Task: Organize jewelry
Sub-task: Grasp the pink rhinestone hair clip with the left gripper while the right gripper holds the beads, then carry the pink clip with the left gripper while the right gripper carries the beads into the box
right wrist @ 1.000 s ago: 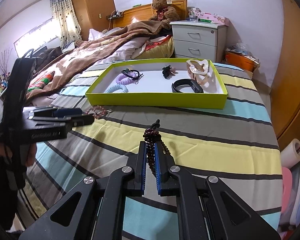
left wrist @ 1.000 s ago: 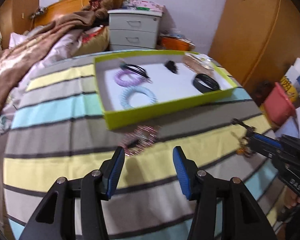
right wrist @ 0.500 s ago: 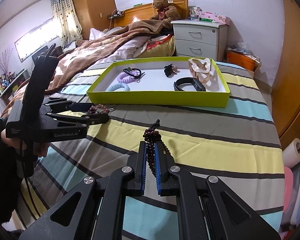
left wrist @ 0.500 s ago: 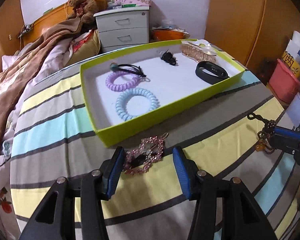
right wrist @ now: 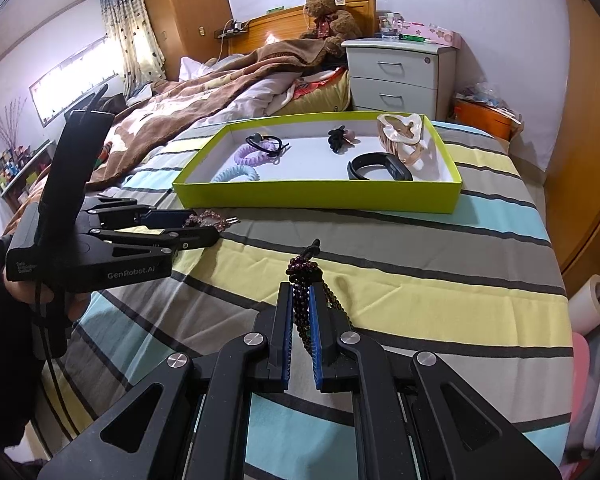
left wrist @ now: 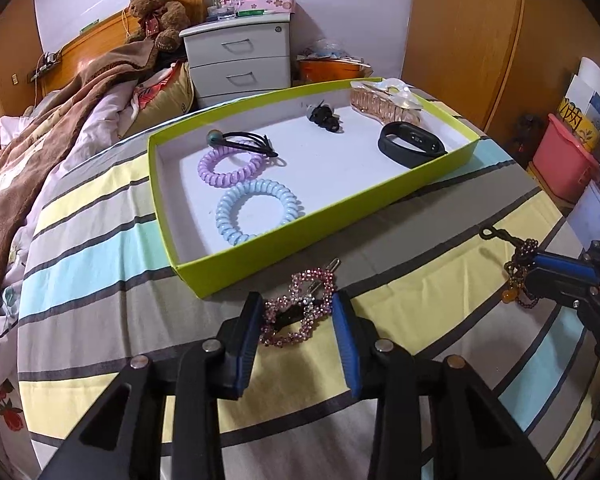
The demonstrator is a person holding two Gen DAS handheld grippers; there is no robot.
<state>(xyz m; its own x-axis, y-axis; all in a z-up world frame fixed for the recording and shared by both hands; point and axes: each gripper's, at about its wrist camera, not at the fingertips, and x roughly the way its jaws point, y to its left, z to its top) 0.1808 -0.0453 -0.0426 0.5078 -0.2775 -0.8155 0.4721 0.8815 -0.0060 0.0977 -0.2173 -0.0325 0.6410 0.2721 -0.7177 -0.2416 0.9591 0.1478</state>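
The left gripper (left wrist: 296,316) stands with its jaws spread wide on either side of the pink rhinestone hair clip (left wrist: 300,310), which lies on the striped bedspread (left wrist: 100,272) just beside the near edge of the lime-green cardboard tray (left wrist: 300,240); the blue pads do not appear to be touching it yet. The right gripper (right wrist: 300,320) is clamped tight on a dark purple beaded bracelet (right wrist: 303,276), held above the bedspread, well short of the tray. To do this step well, I judge the left jaws should close squarely across the clip's thick middle, low to the cloth without pinching fabric. "GenRobot.AI" is printed on the left gripper's body.
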